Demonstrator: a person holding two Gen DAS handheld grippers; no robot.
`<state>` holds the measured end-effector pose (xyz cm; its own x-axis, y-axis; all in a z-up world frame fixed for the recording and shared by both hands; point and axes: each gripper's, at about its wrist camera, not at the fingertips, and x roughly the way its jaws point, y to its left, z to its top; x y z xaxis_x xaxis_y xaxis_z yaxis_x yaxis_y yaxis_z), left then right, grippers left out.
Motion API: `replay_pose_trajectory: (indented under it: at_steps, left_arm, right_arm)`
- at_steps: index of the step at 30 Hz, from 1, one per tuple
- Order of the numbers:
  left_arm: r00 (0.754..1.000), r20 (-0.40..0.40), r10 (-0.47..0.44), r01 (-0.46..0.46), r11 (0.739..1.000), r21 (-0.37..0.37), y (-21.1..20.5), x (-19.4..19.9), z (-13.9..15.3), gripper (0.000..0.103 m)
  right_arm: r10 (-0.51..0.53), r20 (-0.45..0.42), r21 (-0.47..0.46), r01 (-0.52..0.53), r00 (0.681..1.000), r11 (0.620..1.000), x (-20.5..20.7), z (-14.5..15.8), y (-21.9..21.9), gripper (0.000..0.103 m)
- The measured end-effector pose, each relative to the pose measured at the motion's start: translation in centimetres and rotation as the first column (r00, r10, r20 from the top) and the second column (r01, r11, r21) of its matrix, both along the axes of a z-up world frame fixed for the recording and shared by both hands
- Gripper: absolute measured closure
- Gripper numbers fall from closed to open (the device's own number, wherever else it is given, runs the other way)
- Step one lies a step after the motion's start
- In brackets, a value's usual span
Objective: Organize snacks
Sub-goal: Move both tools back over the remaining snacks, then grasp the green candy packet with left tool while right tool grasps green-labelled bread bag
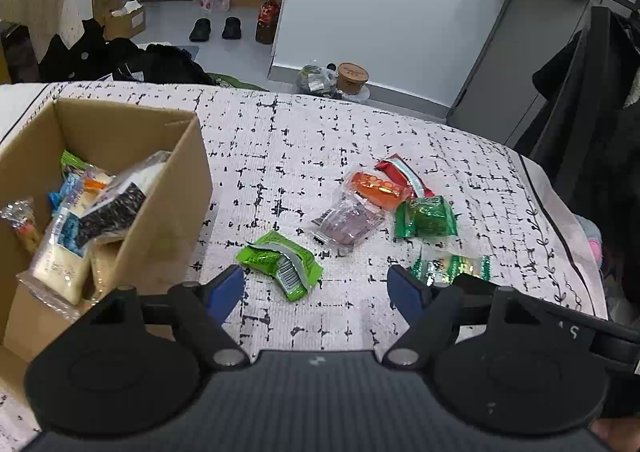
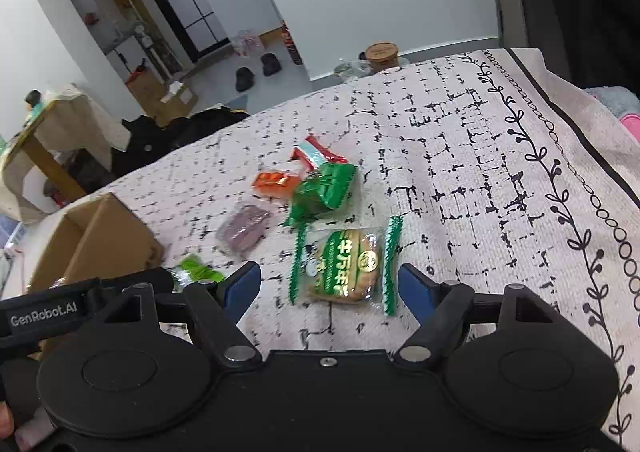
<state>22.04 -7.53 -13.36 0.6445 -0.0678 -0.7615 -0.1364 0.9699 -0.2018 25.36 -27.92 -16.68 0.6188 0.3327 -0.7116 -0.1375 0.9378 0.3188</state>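
On the patterned cloth of the surface, seen from the left wrist, a cardboard box stands at the left, already holding a heap of wrapped snacks. To the right of the box, just apart from its wall, lies a crumpled bright green packet. Farther right of the box sit a purple snack in clear wrap, an orange packet touching it, a red packet behind that, and a dark green packet beside the orange one. The left hand-held gripper hovers with its blue pads spread wide; the bright green packet lies just ahead, between the pads' lines, and neither pad touches it. A green-edged bun wrapper peeks out behind the right pad.

From the right wrist, the box shows at the far left. Right of it lie the bright green packet, blurred, then the purple snack, the orange packet, the dark green packet and the red packet. Farthest right of the box, the bun wrapper with green zigzag edges lies flat. The right hand-held gripper stands spread, its pads flanking the wrapper's near end without pressing it. The surface carries a vine border at its right edge.
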Motion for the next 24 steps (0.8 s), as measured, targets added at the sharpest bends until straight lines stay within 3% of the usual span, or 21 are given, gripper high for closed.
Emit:
replay_pose_trajectory:
  at_steps: [5, 24]
  left_arm:
    - [1.0, -0.018, 0.02, -0.02, 1.0, -0.007, 0.2, 1.0, -1.3, 0.033]
    - [0.99, -0.06, 0.129, -0.131, 0.991, -0.033, 0.9, 3.9, -4.9, 0.04]
  right_arm:
    - [0.004, -0.007, -0.044, -0.004, 1.0, 0.999, 0.8, -1.0, 1.1, 0.028]
    - [-0.008, 0.051, -0.196, 0.018, 0.999, 0.98, 1.6, -2.6, 3.7, 0.028]
